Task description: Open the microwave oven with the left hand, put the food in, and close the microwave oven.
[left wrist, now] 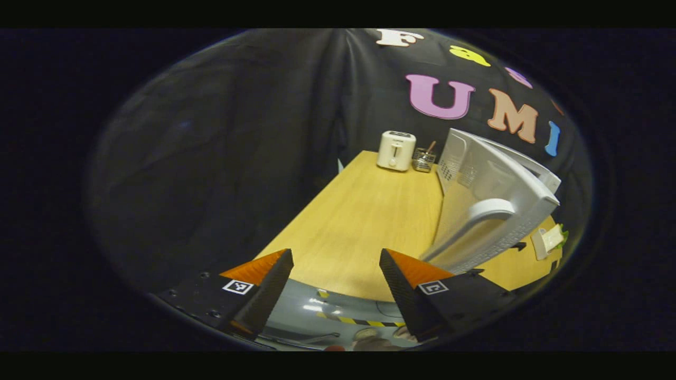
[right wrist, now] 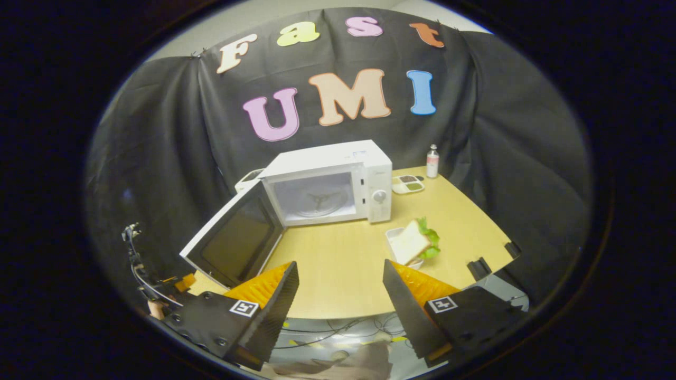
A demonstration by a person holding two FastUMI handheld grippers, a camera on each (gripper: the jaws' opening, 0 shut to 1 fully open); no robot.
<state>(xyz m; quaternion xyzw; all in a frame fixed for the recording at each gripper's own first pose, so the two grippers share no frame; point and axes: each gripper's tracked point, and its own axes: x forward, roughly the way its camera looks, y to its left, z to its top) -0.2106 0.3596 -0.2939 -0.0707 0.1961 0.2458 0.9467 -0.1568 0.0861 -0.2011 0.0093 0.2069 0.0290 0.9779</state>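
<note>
A white microwave [right wrist: 327, 179] stands at the back of the wooden table [right wrist: 338, 264], its door [right wrist: 235, 237] swung wide open to the left and its cavity empty. A sandwich with lettuce [right wrist: 414, 240] lies in a small white dish to the right of the microwave. My right gripper [right wrist: 340, 290] is open over the table's front edge, apart from the sandwich. In the left gripper view the open door [left wrist: 491, 211] with its curved handle [left wrist: 475, 221] is just right of my left gripper [left wrist: 335, 274], which is open and holds nothing. The sandwich [left wrist: 552, 240] peeks out beyond the door.
A white toaster [left wrist: 396, 150] and a wire basket [left wrist: 424, 160] sit at the table's far end. A small bottle [right wrist: 432, 161] and a sauce tray [right wrist: 407, 183] stand right of the microwave. Black clamps [right wrist: 478, 268] grip the table's edge. Cables lie on the floor below.
</note>
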